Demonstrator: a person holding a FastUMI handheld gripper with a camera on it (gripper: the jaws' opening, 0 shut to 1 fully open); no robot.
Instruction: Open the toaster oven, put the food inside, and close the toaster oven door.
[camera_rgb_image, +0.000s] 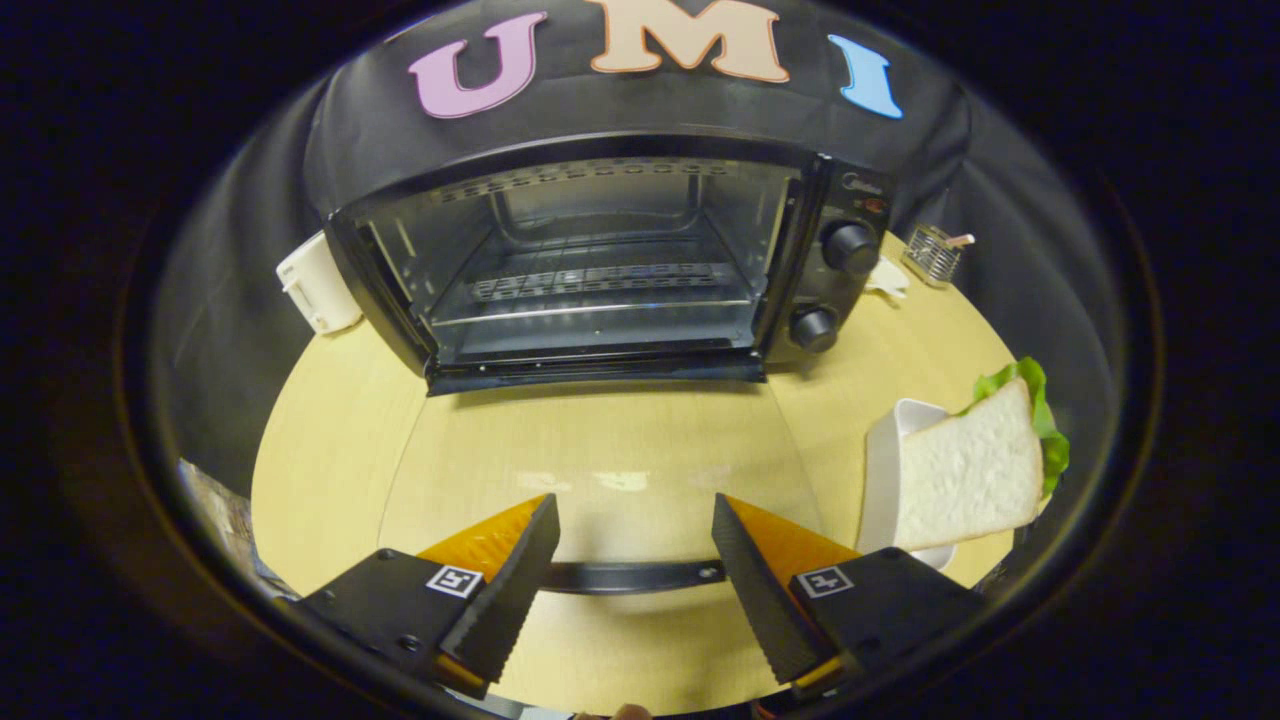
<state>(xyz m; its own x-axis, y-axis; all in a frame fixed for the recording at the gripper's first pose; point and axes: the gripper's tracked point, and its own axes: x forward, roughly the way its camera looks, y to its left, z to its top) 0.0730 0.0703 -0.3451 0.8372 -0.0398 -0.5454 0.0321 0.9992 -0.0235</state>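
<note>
The black toaster oven (600, 250) stands at the back of the table with its cavity and wire rack exposed. Its glass door (600, 440) lies folded down flat toward me, and the door's black handle (630, 575) sits low between my fingers. My gripper (634, 500) is open above the door's near edge, with nothing pressed between its orange-backed fingers (520, 580). A sandwich (975, 470) of white bread with green lettuce rests on a white plate (885, 470) to the right of the right finger.
The round wooden table (330, 440) carries a white boxy object (315, 280) left of the oven. A small wire holder (932, 255) and a white scrap (885, 278) sit behind the oven's right side. Two knobs (850, 247) face forward on the oven's right panel.
</note>
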